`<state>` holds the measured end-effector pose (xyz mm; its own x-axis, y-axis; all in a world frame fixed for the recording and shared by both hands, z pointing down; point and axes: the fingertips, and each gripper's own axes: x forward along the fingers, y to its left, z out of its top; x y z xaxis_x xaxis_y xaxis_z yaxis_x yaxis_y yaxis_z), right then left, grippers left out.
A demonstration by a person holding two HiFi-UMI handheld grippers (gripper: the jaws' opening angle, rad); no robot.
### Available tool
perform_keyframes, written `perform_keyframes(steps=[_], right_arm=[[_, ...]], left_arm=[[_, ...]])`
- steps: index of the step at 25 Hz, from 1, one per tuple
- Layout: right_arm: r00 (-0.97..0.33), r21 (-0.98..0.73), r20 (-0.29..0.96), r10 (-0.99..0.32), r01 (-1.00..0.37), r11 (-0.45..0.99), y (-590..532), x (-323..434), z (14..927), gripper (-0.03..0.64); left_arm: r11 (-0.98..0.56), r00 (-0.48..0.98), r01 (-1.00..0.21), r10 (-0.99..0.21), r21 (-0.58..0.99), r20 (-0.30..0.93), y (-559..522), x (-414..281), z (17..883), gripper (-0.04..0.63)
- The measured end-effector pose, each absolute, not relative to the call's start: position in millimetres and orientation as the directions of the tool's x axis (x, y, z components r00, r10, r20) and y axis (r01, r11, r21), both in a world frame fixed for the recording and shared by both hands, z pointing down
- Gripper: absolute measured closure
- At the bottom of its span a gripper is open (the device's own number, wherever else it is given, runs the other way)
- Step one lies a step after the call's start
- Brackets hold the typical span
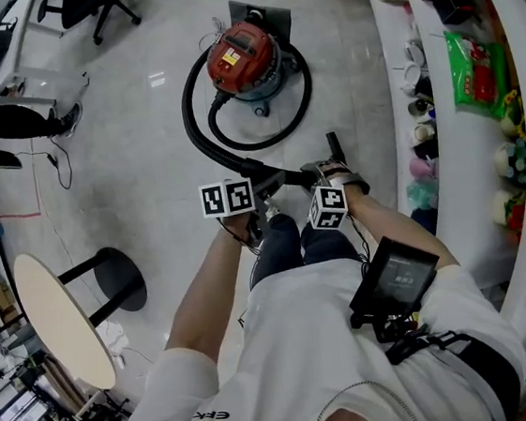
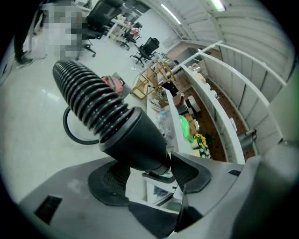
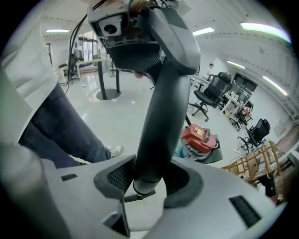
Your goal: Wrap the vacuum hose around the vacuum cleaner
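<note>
Gaping wide, the left tool (image 2: 149,179) has the black cuff (image 2: 135,140) of the hose (image 2: 88,100) lying loose between its pads (image 2: 117,177). The right tool (image 3: 148,182) is clamped on the grey pipe (image 3: 161,116) at the hose's end. On the floor (image 1: 143,152), well ahead, stands the red vacuum (image 1: 244,61), with the hose curling round its front and reaching both tools. Shelves (image 1: 474,77) line the floor's right edge.

One vacuum cleaner (image 1: 244,61), one hose (image 1: 199,127), two hand-held grippers (image 2: 152,176) (image 3: 148,181), one round table (image 1: 58,318).
</note>
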<state>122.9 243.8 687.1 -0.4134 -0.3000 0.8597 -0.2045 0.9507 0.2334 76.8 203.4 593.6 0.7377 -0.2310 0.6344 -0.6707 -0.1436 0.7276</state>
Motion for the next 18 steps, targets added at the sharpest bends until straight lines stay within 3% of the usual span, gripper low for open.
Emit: perform_keyframes(steps=[7,11,15,18], right_arm=[[-0.377,0.234,0.872,-0.311,-0.237,0.943,228.6,146.5,689.1,0.445],[-0.355,0.236,0.882,-0.310,-0.235,0.943,227.3,160.9,685.8,0.445],[-0.339,0.248,0.888,-0.309,-0.213,0.945,229.2,171.8,684.8,0.445],[-0.327,0.259,0.893,-0.308,-0.186,0.948,228.4,178.8,681.8,0.445]], left_arm=[[-0.414,0.645,-0.728,-0.146,0.546,0.750,224.2,51.1,599.0,0.347],[-0.569,0.425,-0.799,-0.302,0.196,0.854,204.2,-0.4,600.1,0.347],[-0.748,0.242,-0.622,-0.467,-0.233,0.850,172.3,-28.5,596.4,0.347],[-0.798,0.187,-0.423,-0.540,-0.429,0.821,146.4,-33.3,593.3,0.347]])
